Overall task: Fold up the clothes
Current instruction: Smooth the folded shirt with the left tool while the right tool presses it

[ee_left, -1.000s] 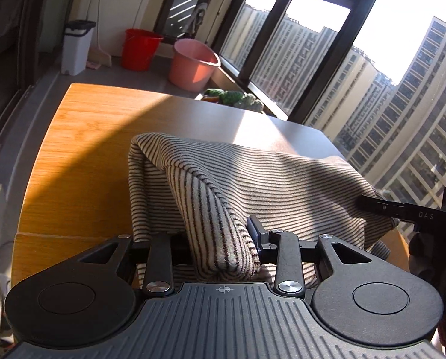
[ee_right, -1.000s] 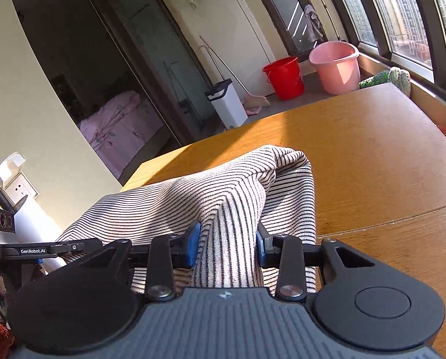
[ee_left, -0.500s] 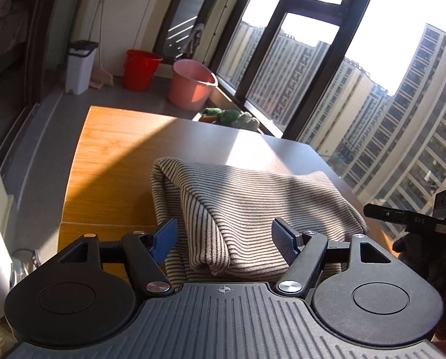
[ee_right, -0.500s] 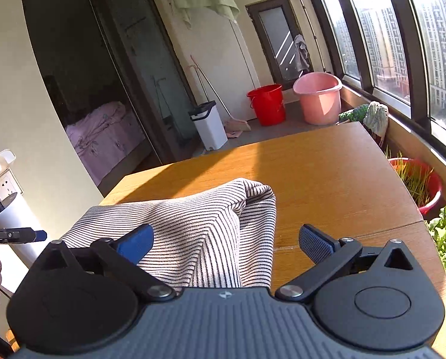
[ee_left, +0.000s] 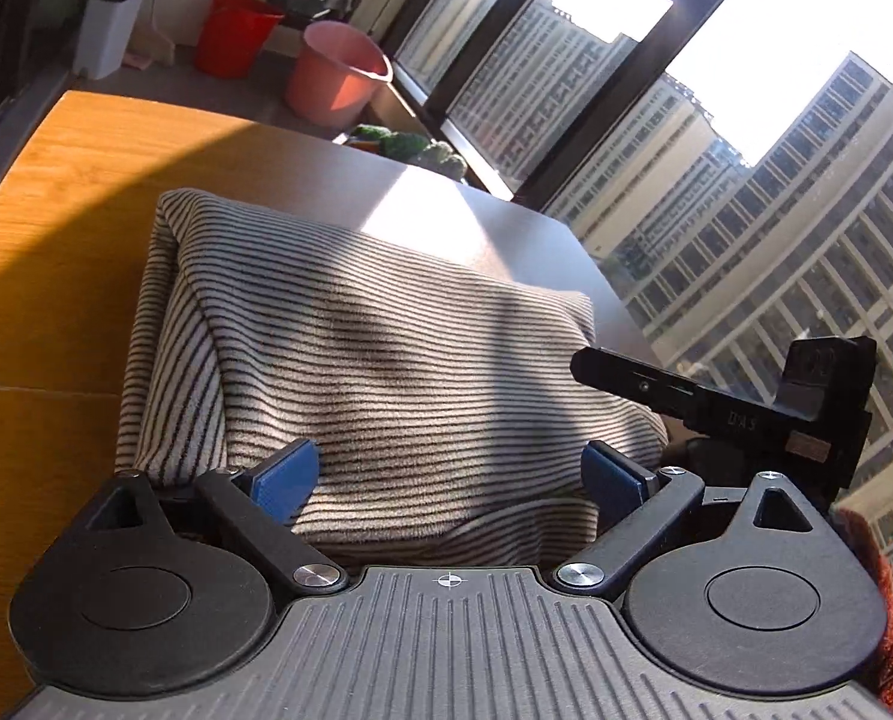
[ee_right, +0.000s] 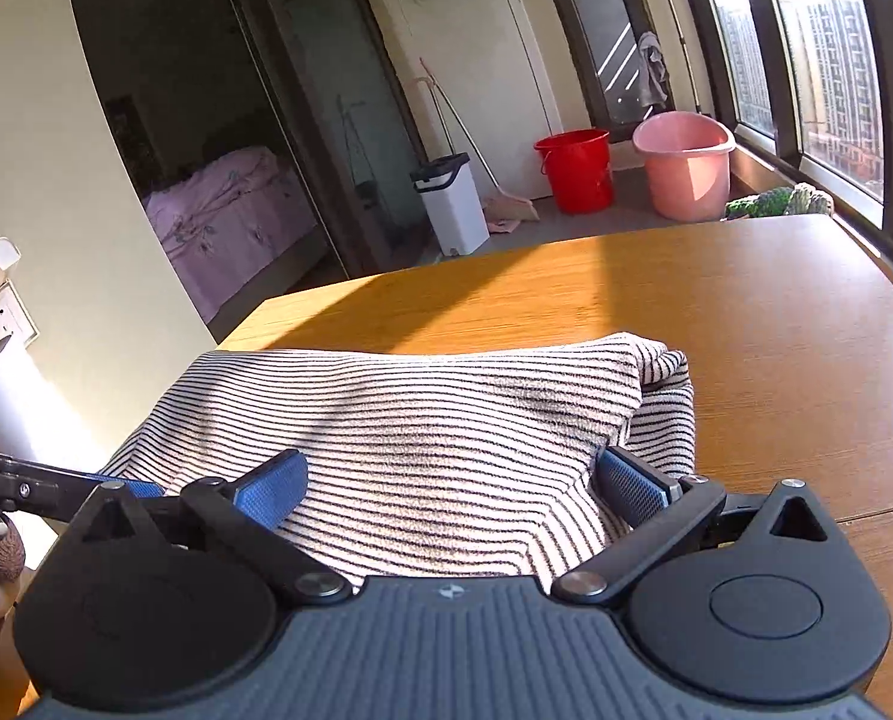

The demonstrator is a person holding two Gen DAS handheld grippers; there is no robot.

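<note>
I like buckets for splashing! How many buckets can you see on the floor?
2. The red bucket stands on the floor past the table, beside the white bin. The pink bucket stands right next to it, nearer the windows. More could be hidden out of view.

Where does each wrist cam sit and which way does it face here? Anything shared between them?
Left wrist: on the left gripper, angled down over the striped garment toward the windows; jaws opening, pads off the cloth; right gripper and a red sleeve at right.
Right wrist: on the right gripper, looking over the garment toward the bedroom doorway; jaws wide, clear of the cloth.
Shared: garment, wooden table, red bucket, pink bucket, white bin.
</note>
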